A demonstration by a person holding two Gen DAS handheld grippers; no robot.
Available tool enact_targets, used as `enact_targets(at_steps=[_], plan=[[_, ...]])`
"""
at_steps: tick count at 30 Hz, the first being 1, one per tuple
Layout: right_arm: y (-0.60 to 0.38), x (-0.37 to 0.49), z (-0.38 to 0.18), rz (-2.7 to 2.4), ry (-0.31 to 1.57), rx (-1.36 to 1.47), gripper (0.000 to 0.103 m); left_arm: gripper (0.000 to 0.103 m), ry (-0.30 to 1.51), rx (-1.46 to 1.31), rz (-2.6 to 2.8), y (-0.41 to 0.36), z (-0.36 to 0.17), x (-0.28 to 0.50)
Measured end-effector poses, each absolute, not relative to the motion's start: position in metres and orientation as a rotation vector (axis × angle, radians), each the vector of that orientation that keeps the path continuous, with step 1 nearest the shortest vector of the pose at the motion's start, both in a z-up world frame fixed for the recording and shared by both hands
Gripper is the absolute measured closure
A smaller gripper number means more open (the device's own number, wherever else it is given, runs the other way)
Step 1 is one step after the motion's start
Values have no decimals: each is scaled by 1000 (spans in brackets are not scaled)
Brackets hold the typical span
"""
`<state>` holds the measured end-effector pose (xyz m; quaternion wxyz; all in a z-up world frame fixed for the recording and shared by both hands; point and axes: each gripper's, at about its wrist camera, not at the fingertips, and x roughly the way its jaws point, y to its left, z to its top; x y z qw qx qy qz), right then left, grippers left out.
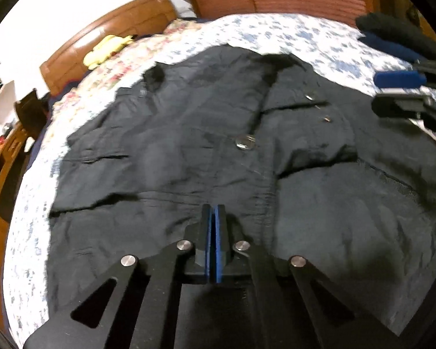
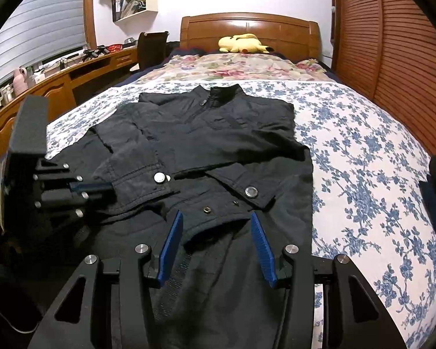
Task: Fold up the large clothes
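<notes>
Jacket, black, lies flat on the bed, collar at the far end from the right gripper, both sleeves folded across the front so the cuffs with metal snaps sit just ahead of that gripper; the hem reaches down under it; right gripper hangs above the hem with its blue pads spread wide, nothing between them; left gripper has its pads pressed together with only a thin slit visible; whether cloth is caught in it I cannot tell; its tip sits low against the jacket, and from the right wrist view it lies at the left, pointing in toward the near cuff; a yellow plush rests far ahead by the headboard; a wooden desk runs along the far left
</notes>
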<state>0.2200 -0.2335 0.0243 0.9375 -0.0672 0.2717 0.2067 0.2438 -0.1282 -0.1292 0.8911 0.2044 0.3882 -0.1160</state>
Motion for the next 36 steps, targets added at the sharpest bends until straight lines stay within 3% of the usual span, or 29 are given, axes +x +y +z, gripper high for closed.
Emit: enact_targets(at_steps=[10,12,15,23,25,26,27,36], plan=[[-230,230,22,428,562,-142,53,99,808,370,-333,-119,-104,232],[-230,230,22,427,562,-140,53,78,842,377,-367,-126,-108,231],[-230,231,21,425,564,-141,53,70,876,393,-401,-137,-119,229],[-234,229,22,427,560,-144,53,70,890,543,-341,-149,-144,235],[-234,229,22,428,558,-145,53,76,877,577,-335,-150,-146,234],[-234,229,22,429,558,-145,53,90,882,590,-326,-149,-148,235],[-234,229,21,429,558,-146,53,92,885,596,-321,-147,-149,235],[-233,231,21,429,561,-155,53,94,753,407,-193,-78,-107,234]])
